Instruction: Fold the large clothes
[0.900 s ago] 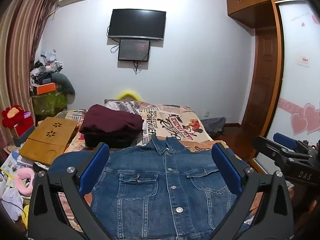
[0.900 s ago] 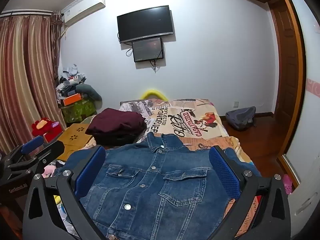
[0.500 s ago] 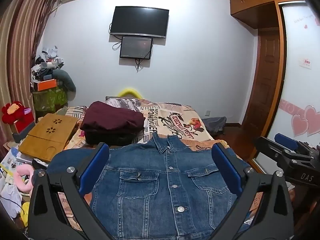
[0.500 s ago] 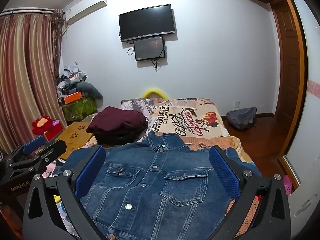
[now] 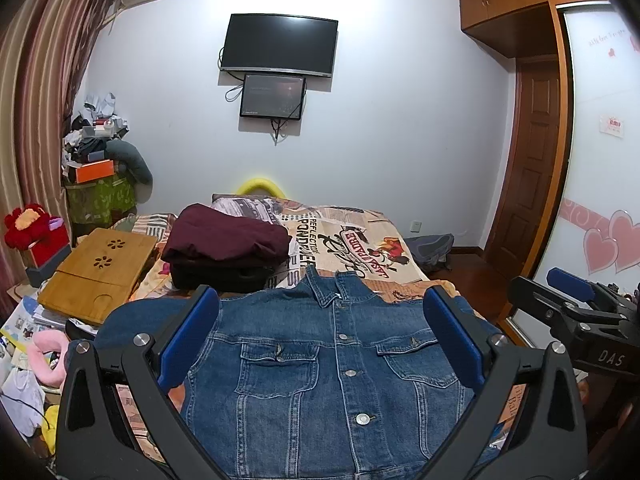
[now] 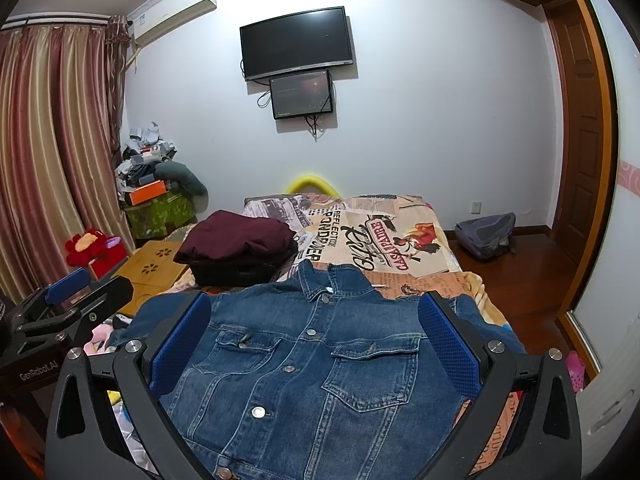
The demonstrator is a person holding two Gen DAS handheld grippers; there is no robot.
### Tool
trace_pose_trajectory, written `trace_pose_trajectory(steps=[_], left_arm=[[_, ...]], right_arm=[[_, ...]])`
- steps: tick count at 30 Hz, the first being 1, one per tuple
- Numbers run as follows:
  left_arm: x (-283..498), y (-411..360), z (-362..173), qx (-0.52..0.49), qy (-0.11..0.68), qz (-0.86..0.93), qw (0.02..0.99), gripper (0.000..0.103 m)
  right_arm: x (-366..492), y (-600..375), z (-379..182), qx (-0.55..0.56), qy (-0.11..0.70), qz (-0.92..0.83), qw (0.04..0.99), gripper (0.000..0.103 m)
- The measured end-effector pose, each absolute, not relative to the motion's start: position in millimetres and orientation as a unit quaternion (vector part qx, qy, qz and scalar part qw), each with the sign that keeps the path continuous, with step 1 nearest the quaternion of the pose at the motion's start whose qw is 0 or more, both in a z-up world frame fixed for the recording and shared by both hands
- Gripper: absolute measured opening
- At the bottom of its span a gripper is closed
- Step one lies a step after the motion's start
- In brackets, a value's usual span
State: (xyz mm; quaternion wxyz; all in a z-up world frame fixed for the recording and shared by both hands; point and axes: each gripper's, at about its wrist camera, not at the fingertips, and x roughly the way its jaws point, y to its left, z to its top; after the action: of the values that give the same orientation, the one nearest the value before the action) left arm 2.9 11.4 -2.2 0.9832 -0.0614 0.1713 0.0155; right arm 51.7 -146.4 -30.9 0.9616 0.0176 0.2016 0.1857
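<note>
A blue denim jacket (image 5: 320, 372) lies spread flat, front up and buttoned, on the near end of the bed, collar pointing away; it also shows in the right wrist view (image 6: 304, 364). My left gripper (image 5: 320, 340) is open and empty, held above the jacket's chest. My right gripper (image 6: 314, 340) is open and empty, also above the chest. The right gripper shows at the right edge of the left wrist view (image 5: 572, 304). The left gripper shows at the left edge of the right wrist view (image 6: 68, 300).
A folded maroon garment (image 5: 228, 236) on a dark pile sits on the bed (image 5: 360, 240) beyond the jacket. A wooden lap table (image 5: 100, 268) and clutter lie left. A grey backpack (image 6: 486, 234) is on the floor at right, near the wooden door (image 5: 536, 168).
Both views have tilted slightly upward, so the jacket sits a little lower in frame. Both grippers stay open and empty; the jacket has not moved.
</note>
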Motion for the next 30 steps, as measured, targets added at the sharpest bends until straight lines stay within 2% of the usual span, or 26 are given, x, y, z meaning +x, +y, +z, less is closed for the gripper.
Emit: trace_pose_trajectory(steps=[30], left_arm=[[3.2,13.0,-3.8,-0.064,0.173,0.011,0.983,0.103]], right_arm=[[53.5,-143.0,-28.2,0.007,0.204,0.190,0.960,0.103]])
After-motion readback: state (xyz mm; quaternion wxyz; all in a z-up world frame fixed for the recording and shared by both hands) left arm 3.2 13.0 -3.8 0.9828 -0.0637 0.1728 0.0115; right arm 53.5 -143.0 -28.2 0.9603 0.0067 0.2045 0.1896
